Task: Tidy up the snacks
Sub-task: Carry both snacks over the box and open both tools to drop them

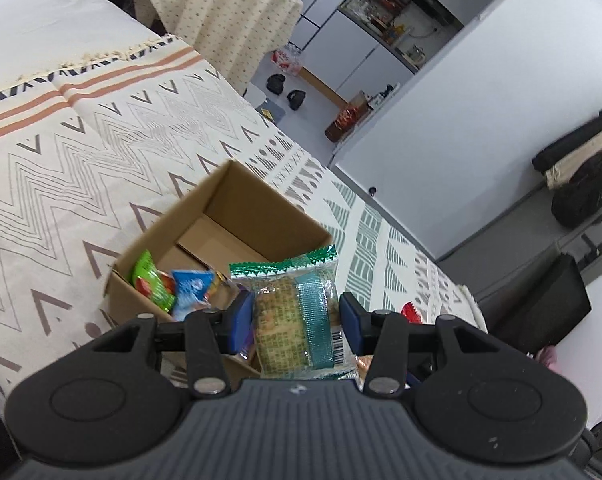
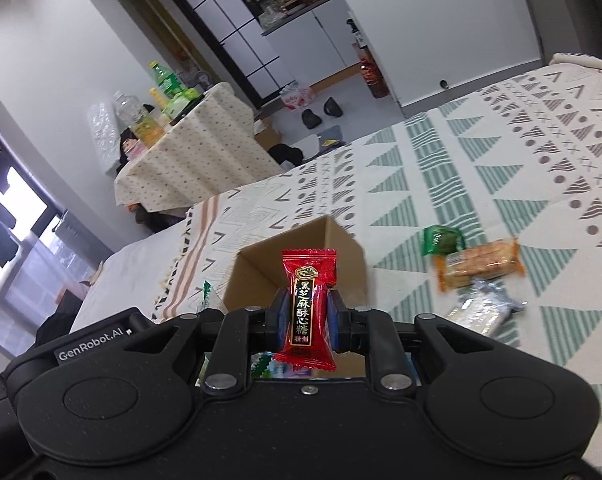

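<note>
An open cardboard box (image 1: 237, 208) sits on the patterned bedspread (image 1: 81, 152). A green packet (image 1: 151, 280) and a blue packet (image 1: 191, 286) lie inside it. My left gripper (image 1: 297, 320) is shut on a clear biscuit packet with green trim (image 1: 289, 312), held upright over the box's near corner. In the right wrist view, my right gripper (image 2: 307, 316) is shut on a red wrapped candy (image 2: 309, 300), just in front of the same box (image 2: 341, 248). On the bedspread to the right lie a small green packet (image 2: 441, 240), an orange cracker packet (image 2: 481, 266) and a silver packet (image 2: 481, 312).
A side table under a dotted cloth (image 2: 189, 152) holds bottles (image 2: 165, 80) beyond the bed. Black shoes (image 2: 321, 114) lie on the floor near a white wall (image 1: 461, 100). The bed's edge (image 1: 381, 200) runs close behind the box.
</note>
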`<state>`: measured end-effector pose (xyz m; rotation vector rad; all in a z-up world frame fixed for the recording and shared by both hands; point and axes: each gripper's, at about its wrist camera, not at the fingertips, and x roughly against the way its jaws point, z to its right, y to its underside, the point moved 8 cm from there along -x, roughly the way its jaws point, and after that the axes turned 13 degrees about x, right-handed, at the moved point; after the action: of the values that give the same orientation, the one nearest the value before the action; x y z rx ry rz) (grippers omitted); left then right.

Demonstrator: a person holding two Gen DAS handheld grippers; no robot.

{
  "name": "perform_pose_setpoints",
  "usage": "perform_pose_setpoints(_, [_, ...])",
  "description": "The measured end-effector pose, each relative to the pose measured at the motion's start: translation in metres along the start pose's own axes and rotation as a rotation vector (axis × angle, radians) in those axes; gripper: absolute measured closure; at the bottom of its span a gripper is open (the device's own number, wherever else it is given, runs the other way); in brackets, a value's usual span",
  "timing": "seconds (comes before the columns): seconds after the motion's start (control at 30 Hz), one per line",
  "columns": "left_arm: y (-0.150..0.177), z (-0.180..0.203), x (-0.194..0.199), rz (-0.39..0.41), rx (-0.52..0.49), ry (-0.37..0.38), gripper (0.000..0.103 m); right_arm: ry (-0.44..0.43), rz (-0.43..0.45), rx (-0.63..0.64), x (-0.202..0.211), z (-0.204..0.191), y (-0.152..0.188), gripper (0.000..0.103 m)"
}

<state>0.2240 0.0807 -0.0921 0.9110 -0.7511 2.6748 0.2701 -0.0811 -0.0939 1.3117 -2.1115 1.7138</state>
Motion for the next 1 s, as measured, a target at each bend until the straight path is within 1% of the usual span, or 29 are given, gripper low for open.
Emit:
perform_pose_setpoints(0.17, [-0.017, -0.013, 0.004, 0.02, 0.032, -0.003, 0.057, -0.008, -0.001, 0.019, -0.011, -0.019, -0.002, 0.083])
perform_pose_setpoints(0.4, [-0.033, -0.032, 0.003, 0.038, 0.106, -0.006, 0.057, -0.02, -0.006, 0.045, -0.029, -0.037, -0.006, 0.083])
perform_pose_setpoints(0.6, [-0.042, -0.048, -0.007, 0.038, 0.168, -0.007, 0.057, -0.031, -0.037, 0.05, -0.051, -0.042, -0.001, 0.083])
perform_pose_setpoints(0.77, [-0.045, -0.057, -0.021, 0.024, 0.214, 0.008, 0.057, -0.038, -0.06, 0.058, -0.066, -0.041, 0.002, 0.083])
perform_pose_setpoints(0.8, [-0.046, -0.058, -0.023, 0.025, 0.223, 0.003, 0.056, -0.039, -0.068, 0.059, -0.068, -0.041, 0.002, 0.079])
perform_pose_setpoints(0.83, [-0.047, -0.059, -0.024, 0.028, 0.231, -0.003, 0.053, -0.037, -0.075, 0.052, -0.07, -0.039, 0.003, 0.075])
perform_pose_setpoints(0.87, [-0.047, -0.06, -0.026, 0.027, 0.238, -0.006, 0.051, -0.032, -0.073, 0.045, -0.07, -0.037, 0.003, 0.074])
perform_pose_setpoints(0.9, [-0.047, -0.059, -0.026, 0.023, 0.242, -0.004, 0.05, -0.028, -0.071, 0.038, -0.069, -0.035, 0.003, 0.07])
perform_pose_setpoints(0.97, [-0.047, -0.058, -0.028, 0.017, 0.242, -0.007, 0.042, -0.021, -0.068, 0.027, -0.066, -0.03, 0.003, 0.069])
perform_pose_setpoints(1.0, [-0.045, -0.057, -0.028, 0.017, 0.236, -0.011, 0.04, -0.016, -0.069, 0.022, -0.065, -0.028, 0.004, 0.069])
